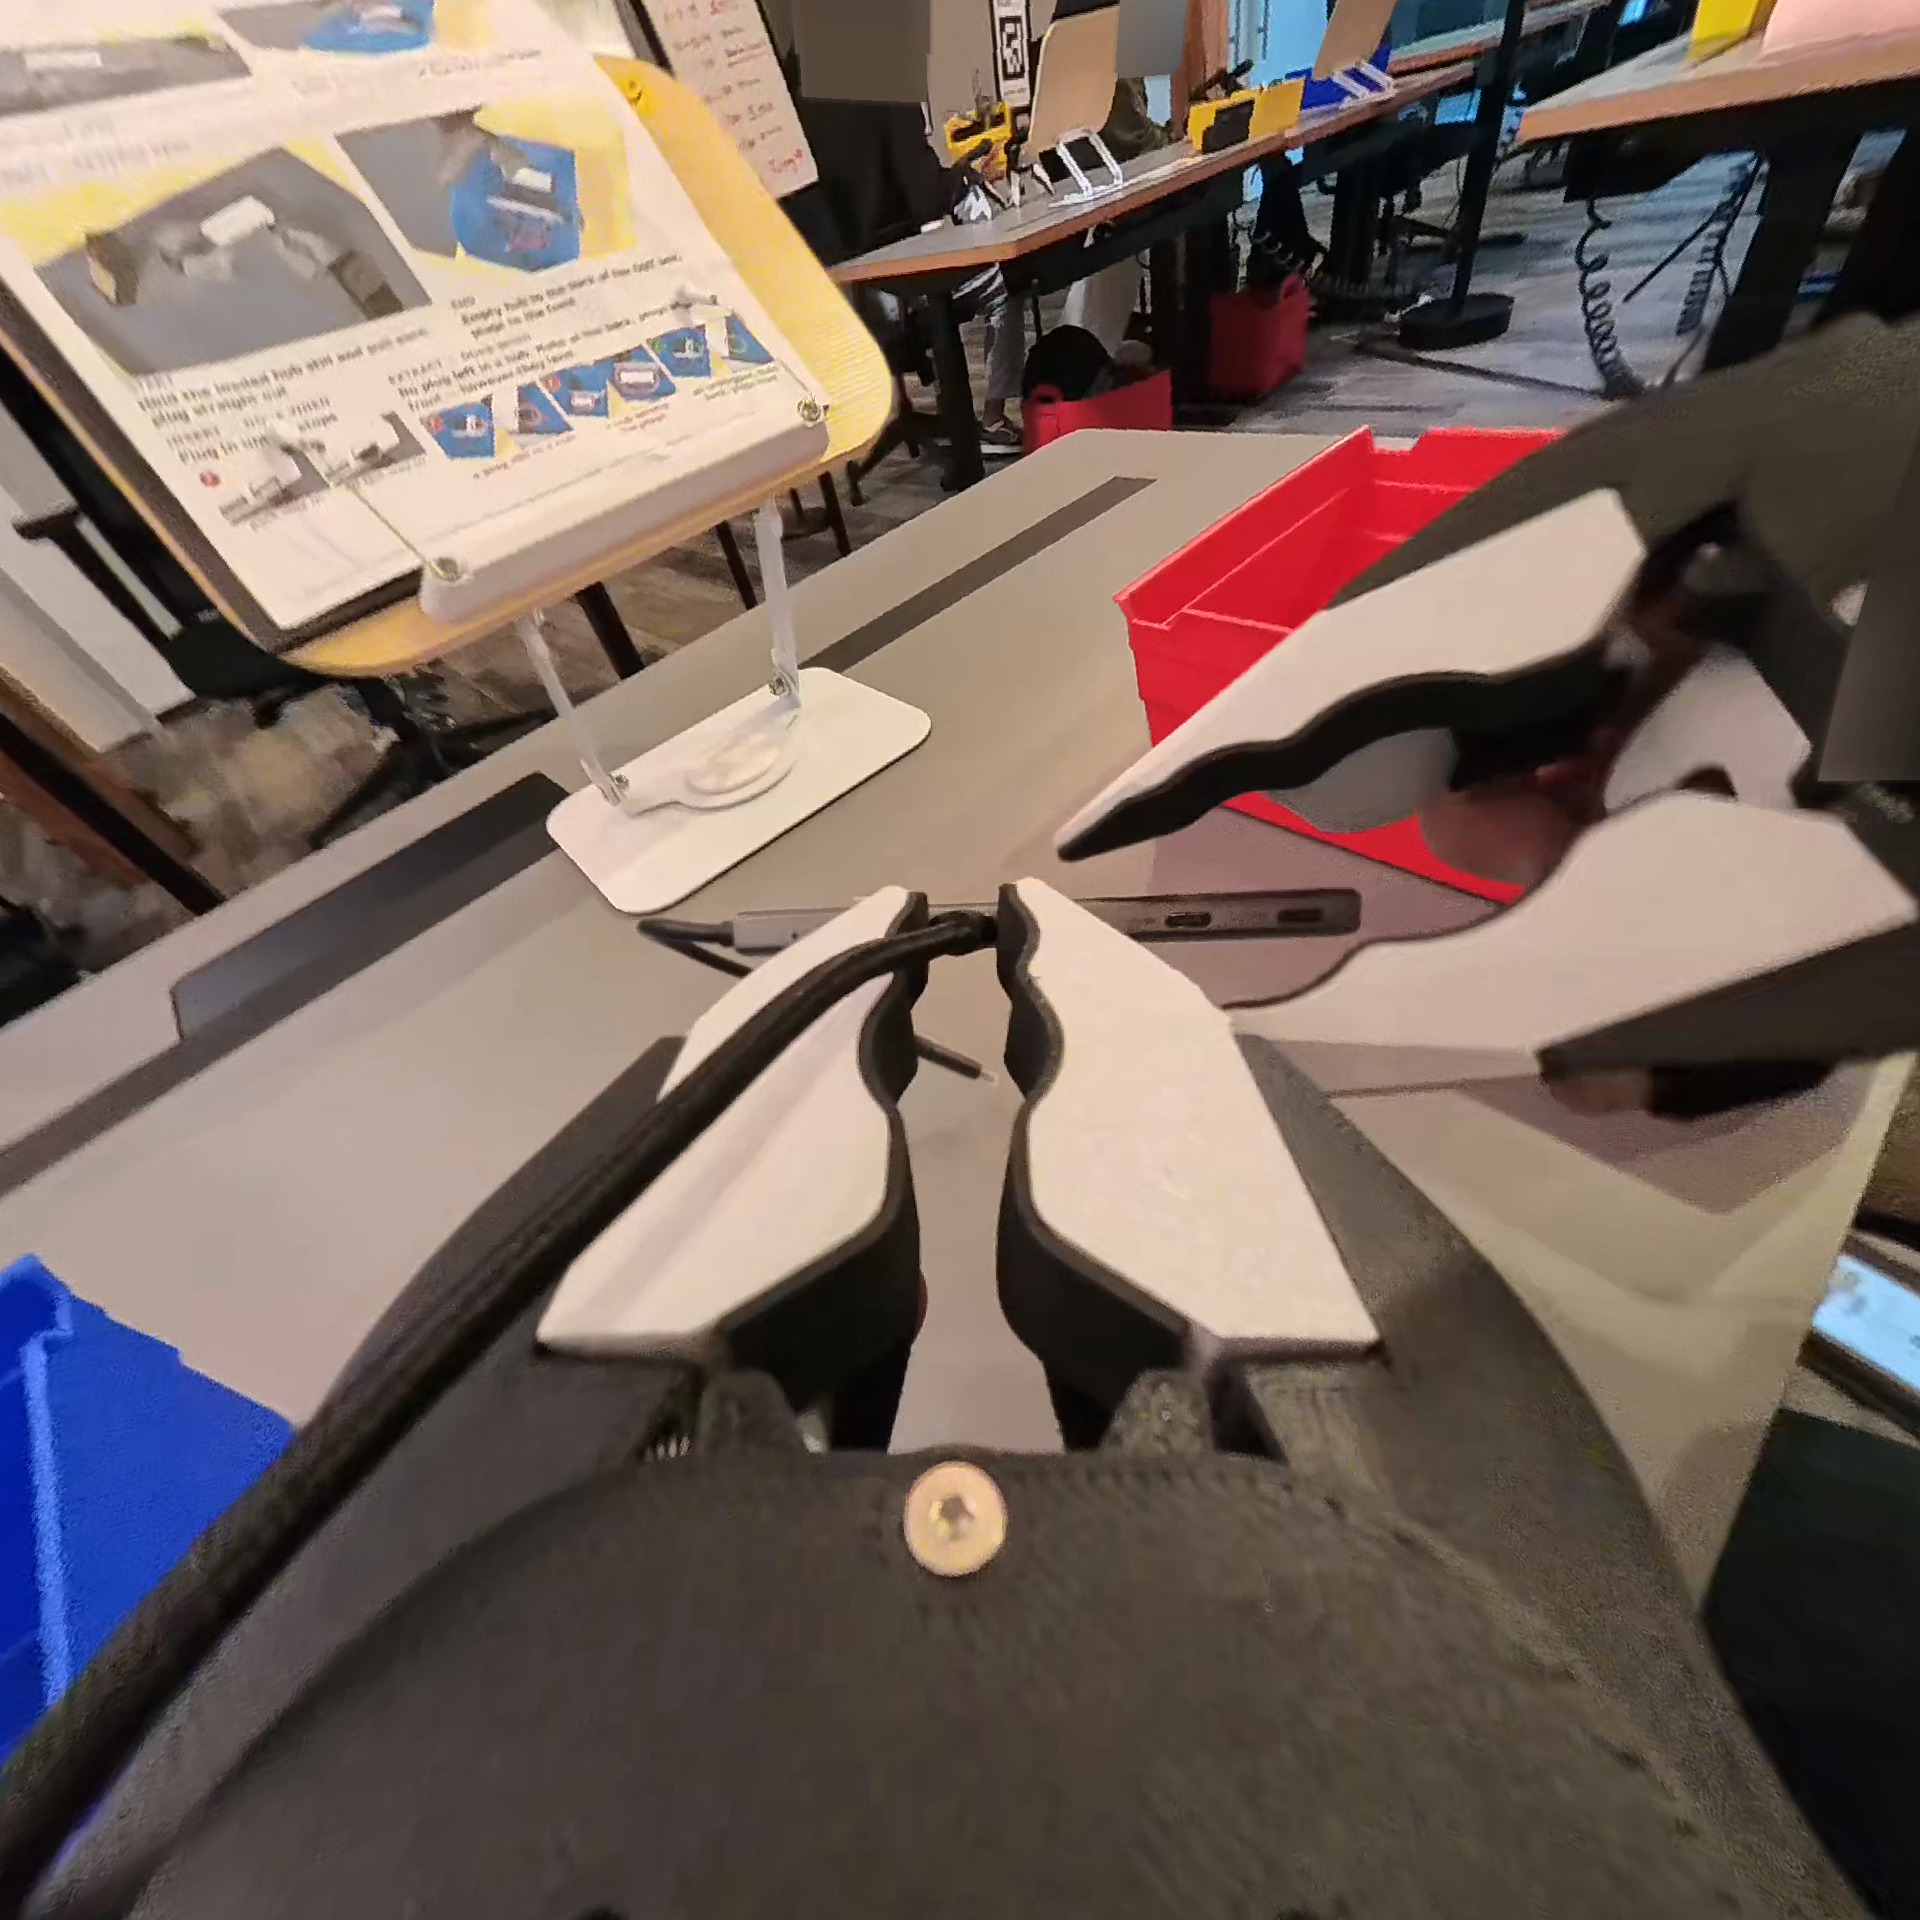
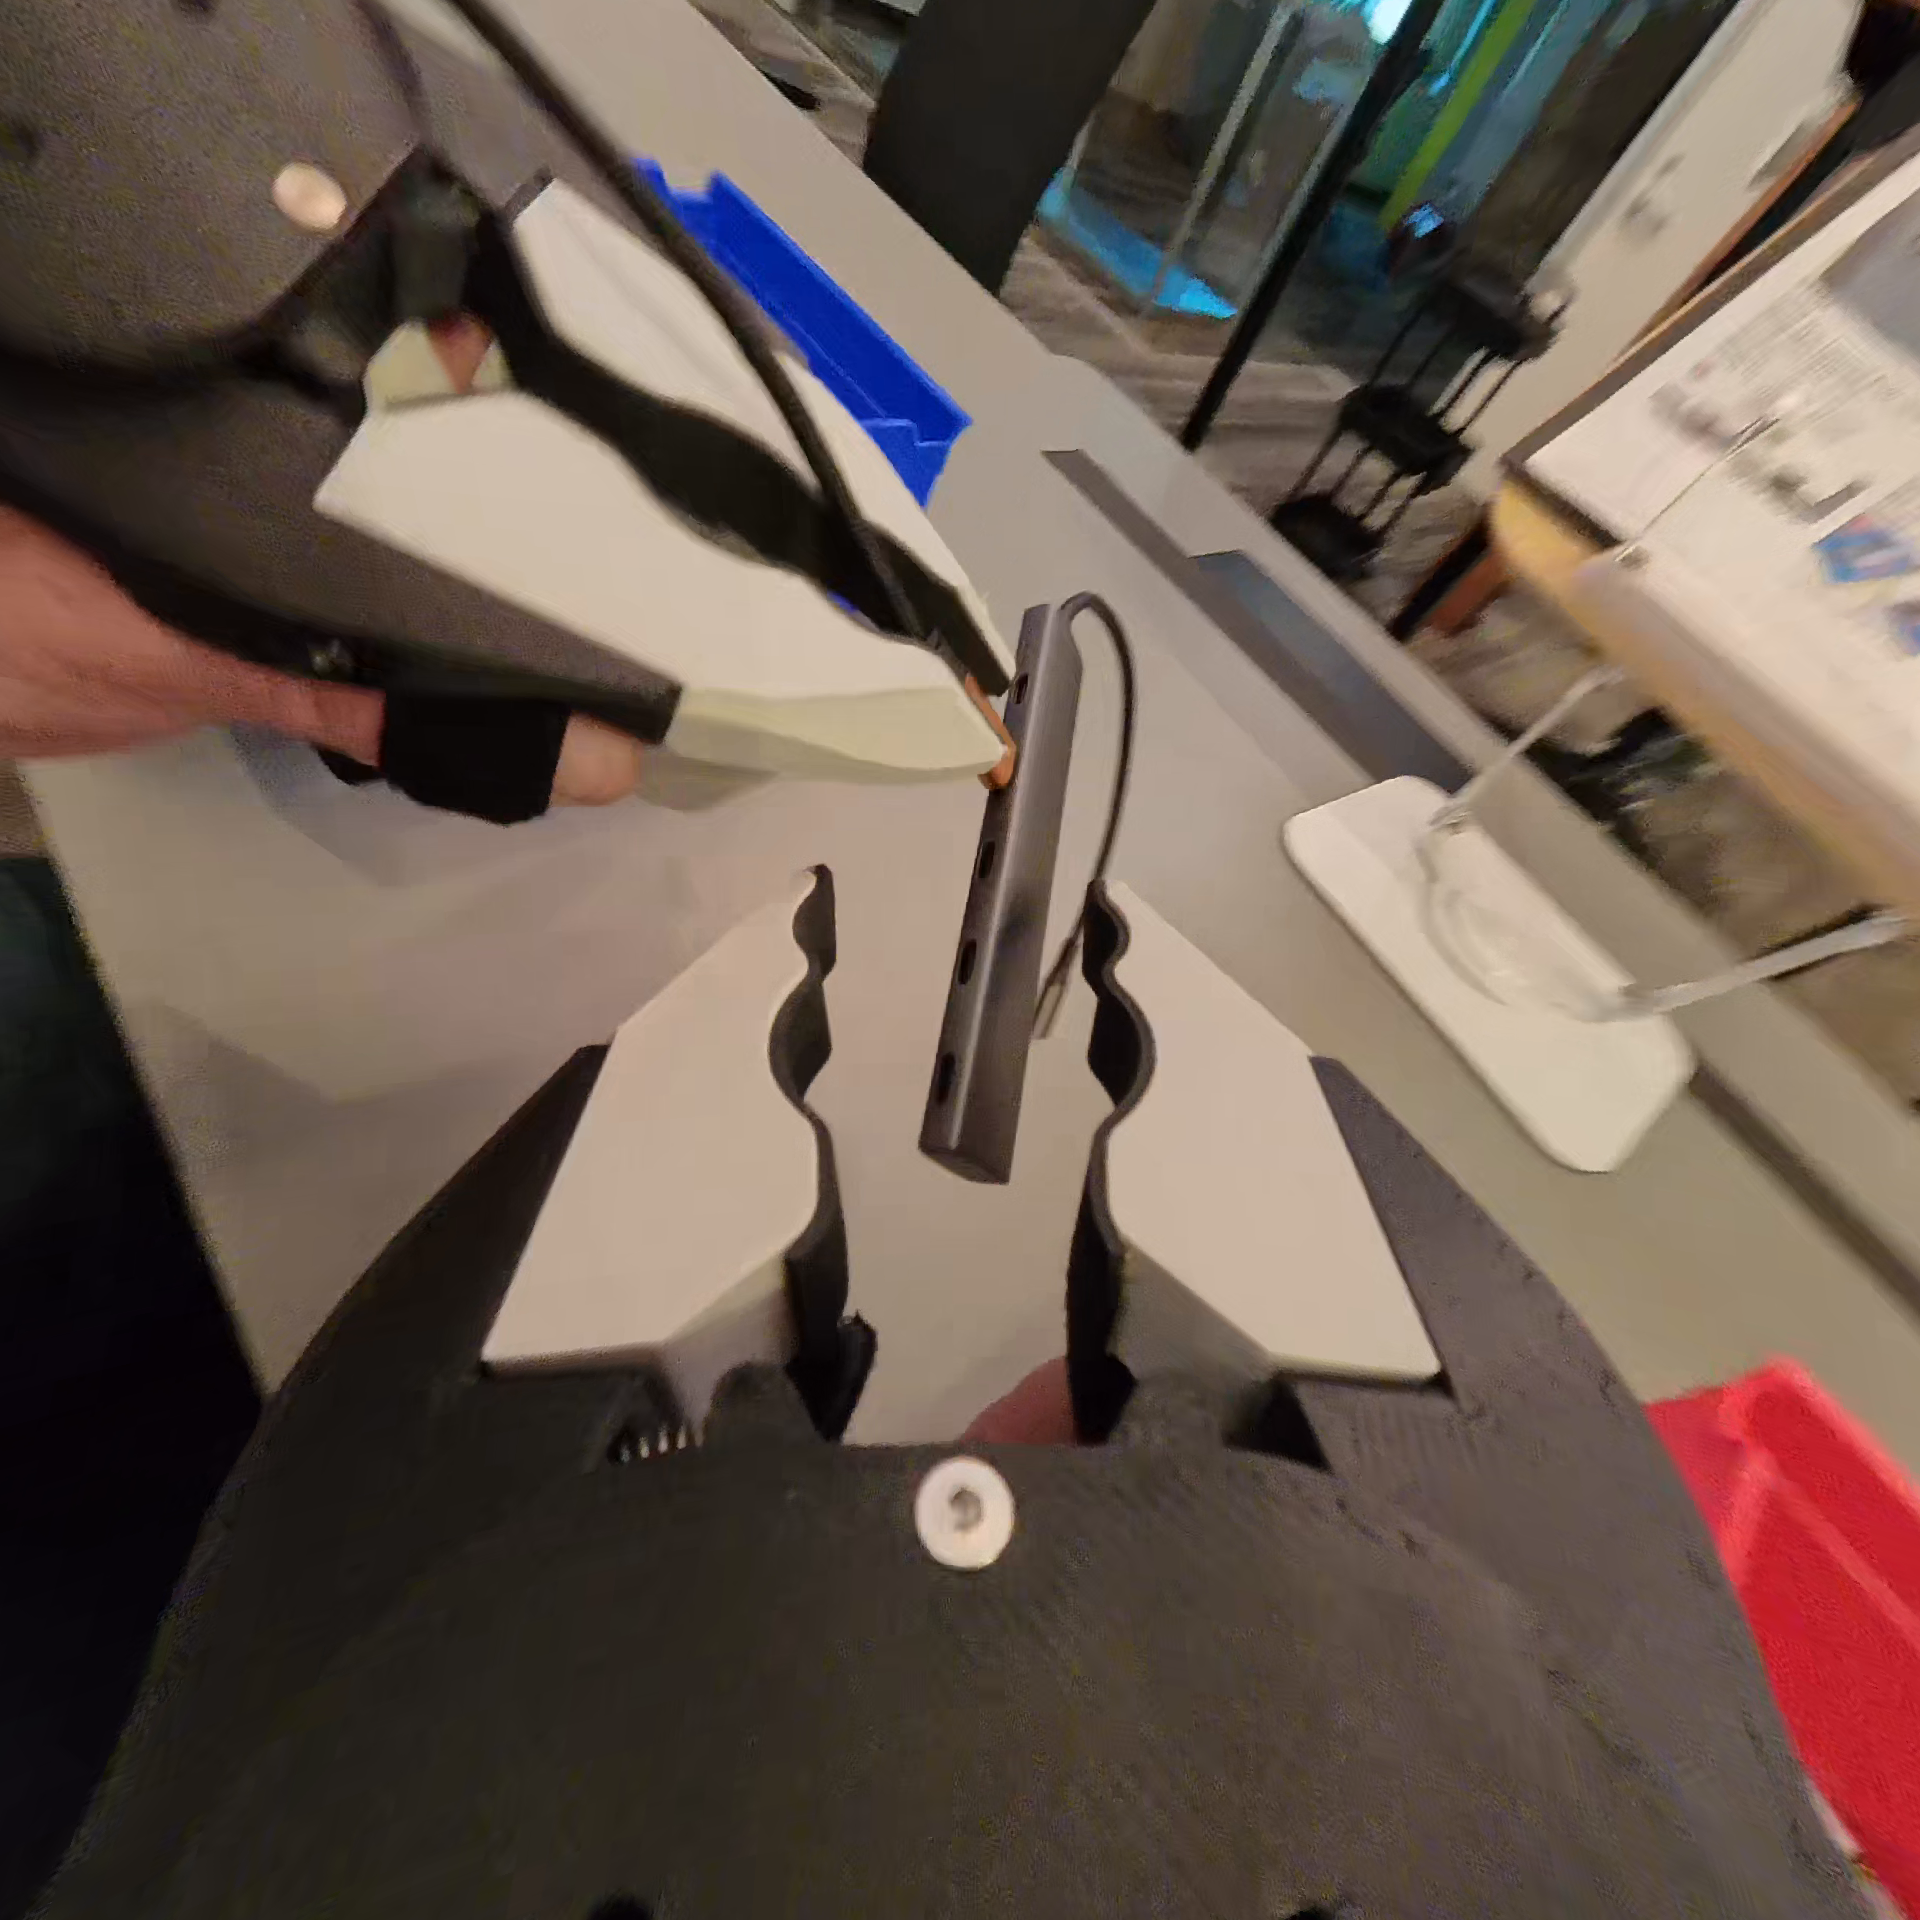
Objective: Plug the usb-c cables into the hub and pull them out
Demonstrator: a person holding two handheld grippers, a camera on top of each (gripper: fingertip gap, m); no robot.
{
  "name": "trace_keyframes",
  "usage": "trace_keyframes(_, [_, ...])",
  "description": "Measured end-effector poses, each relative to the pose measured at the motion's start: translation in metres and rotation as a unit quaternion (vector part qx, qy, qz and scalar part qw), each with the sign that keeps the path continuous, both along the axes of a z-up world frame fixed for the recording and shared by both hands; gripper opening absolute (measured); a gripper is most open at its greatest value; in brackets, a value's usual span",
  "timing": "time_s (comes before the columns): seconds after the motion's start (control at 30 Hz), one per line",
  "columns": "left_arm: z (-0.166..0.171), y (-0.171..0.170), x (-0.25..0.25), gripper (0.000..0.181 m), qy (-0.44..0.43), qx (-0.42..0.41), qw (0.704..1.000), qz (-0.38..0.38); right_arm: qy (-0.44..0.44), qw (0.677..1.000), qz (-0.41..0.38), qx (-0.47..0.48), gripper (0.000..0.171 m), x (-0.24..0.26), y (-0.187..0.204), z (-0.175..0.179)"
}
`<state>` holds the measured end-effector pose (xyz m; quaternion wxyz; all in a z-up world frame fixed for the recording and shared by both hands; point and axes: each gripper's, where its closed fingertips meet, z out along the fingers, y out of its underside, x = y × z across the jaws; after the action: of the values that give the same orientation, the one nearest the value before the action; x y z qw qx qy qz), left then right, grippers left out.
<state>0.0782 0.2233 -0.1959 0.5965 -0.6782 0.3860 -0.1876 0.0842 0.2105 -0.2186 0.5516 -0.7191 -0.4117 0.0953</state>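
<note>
— Two jaws, two jobs. My left gripper [image 1: 961, 920] is pinched shut on the cable [image 1: 665, 1122] right at its plug end, tips against the hub's [image 1: 1236, 914] port side.

— Why so near the plug?

— A short hold keeps it stiff for the port, I think. The tips hide the plug, so I cannot tell if it is seated.

— And the right?

— My right gripper [image 2: 956, 914] stands open around the hub's [image 2: 1003, 935] near end, one finger each side, neither touching. I judge it is there to clamp the hub so it won't slide.

— Room to move?

— The hub lies flat on the table [image 1: 312, 1164], mid-surface. Its own lead [image 2: 1117, 727] curls behind, near my right finger. Stand [image 1: 748, 790] beyond, red bin [image 1: 1226, 623] and blue bin [image 1: 94, 1455] to the sides, all apart. Pulling straight back toward me looks free.
</note>
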Motion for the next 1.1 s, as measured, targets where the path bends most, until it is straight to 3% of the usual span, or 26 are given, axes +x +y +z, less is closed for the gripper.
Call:
trace_keyframes(0.17, [0.002, -0.005, 0.003, 0.012, 0.047, 0.073, 0.996, -0.015, 0.098, 0.981, 0.047, -0.161, 0.041, -0.003, -0.001, -0.005])
trace_keyframes(0.43, [0.008, -0.017, 0.008, 0.012, 0.068, 0.139, 0.987, -0.053, 0.160, 0.941, 0.123, -0.271, 0.033, -0.020, -0.002, -0.011])
trace_keyframes(0.6, [0.012, -0.021, 0.009, 0.012, 0.065, 0.161, 0.982, -0.069, 0.173, 0.932, 0.142, -0.284, 0.018, -0.023, -0.001, -0.011])
trace_keyframes(0.83, [0.007, -0.020, 0.009, 0.013, 0.074, 0.168, 0.980, -0.069, 0.157, 0.944, 0.116, -0.267, 0.015, -0.020, 0.006, -0.015])
trace_keyframes(1.0, [0.002, -0.011, 0.004, 0.029, 0.109, 0.184, 0.976, -0.029, 0.134, 0.955, 0.082, -0.250, 0.015, -0.012, 0.014, -0.016])
trace_keyframes(1.1, [0.000, -0.010, 0.004, 0.028, 0.124, 0.189, 0.974, -0.019, 0.117, 0.960, 0.065, -0.245, 0.015, -0.009, 0.016, -0.019])
